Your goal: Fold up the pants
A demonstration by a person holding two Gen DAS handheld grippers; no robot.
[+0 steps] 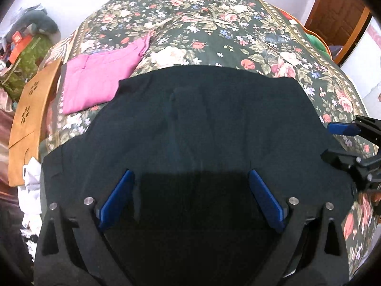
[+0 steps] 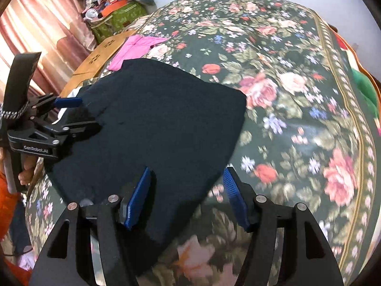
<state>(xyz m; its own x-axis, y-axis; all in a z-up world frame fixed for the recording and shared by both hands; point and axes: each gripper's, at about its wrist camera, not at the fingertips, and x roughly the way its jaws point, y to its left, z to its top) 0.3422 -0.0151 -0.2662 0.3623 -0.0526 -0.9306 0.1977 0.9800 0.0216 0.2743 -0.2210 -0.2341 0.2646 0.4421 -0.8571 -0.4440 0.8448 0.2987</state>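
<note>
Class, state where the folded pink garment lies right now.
The pink garment lies on the floral bedspread, upper left in both views, touching the dark pants' far-left corner, beside a wooden board.

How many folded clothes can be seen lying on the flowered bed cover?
2. The dark pants lie nearest, under both grippers. The pink garment lies beyond them toward the bed's left edge, its corner touching or tucked under the dark pants. Others may be hidden outside the views.

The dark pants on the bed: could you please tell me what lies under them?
The dark pants lie on a flowered bedspread, their far left corner overlapping the folded pink garment. Anything else beneath is covered.
</note>
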